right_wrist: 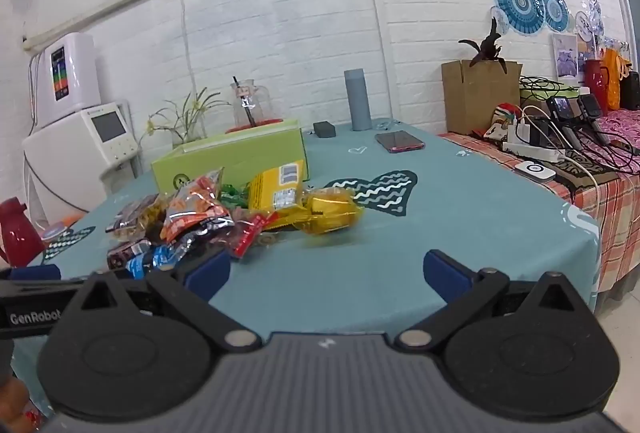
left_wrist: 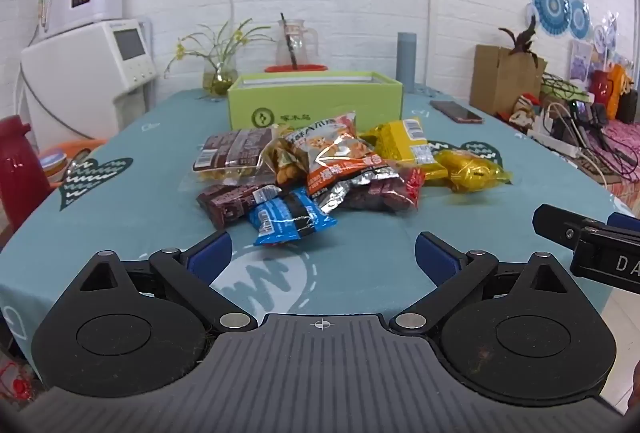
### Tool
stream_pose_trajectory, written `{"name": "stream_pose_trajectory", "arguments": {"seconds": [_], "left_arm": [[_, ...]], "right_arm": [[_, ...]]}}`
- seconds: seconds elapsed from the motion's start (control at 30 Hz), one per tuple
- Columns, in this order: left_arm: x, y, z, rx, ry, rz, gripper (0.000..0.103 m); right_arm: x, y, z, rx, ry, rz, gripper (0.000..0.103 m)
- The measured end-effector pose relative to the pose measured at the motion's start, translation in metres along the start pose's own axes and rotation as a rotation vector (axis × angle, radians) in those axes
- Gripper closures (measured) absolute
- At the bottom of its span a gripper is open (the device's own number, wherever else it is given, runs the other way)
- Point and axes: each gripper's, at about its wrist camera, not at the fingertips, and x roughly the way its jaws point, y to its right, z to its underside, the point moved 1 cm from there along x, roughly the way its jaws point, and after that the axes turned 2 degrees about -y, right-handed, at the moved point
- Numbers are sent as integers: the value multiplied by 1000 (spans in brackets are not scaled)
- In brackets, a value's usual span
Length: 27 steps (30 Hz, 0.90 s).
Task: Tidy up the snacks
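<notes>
Left gripper (left_wrist: 323, 253) tilted slightly down toward the teal-clothed surface (left_wrist: 140, 201), blue-padded fingers (left_wrist: 210, 253) spread wide, released, nothing between them. Just ahead, a heap of crinkly snack packets (left_wrist: 320, 169): brown packet (left_wrist: 230, 153) at the left, blue packet (left_wrist: 290, 219) nearest with its long axis running left to right, gold foil packet (left_wrist: 472, 169) at the right end. Behind the heap, an open lime-green cardboard box (left_wrist: 316, 101). Right gripper (right_wrist: 326, 271) likewise angled down, fingers (right_wrist: 444, 273) wide apart, empty, right of the heap.
</notes>
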Motion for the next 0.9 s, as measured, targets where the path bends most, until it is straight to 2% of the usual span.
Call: {"name": "stream_pose_trajectory", "arguments": {"seconds": [0.27,0.37,0.9], "left_arm": [[7,-2,6,5,-28,-15,14],[8,-3,6,1,-36,-8,14],[12,-2,9,0,-51,0,13]], "right_arm": [[1,0,1,9,17,11,0],[7,4,3,10,-7,-13,0],[7,-1,4,11,-17,-29,0]]}}
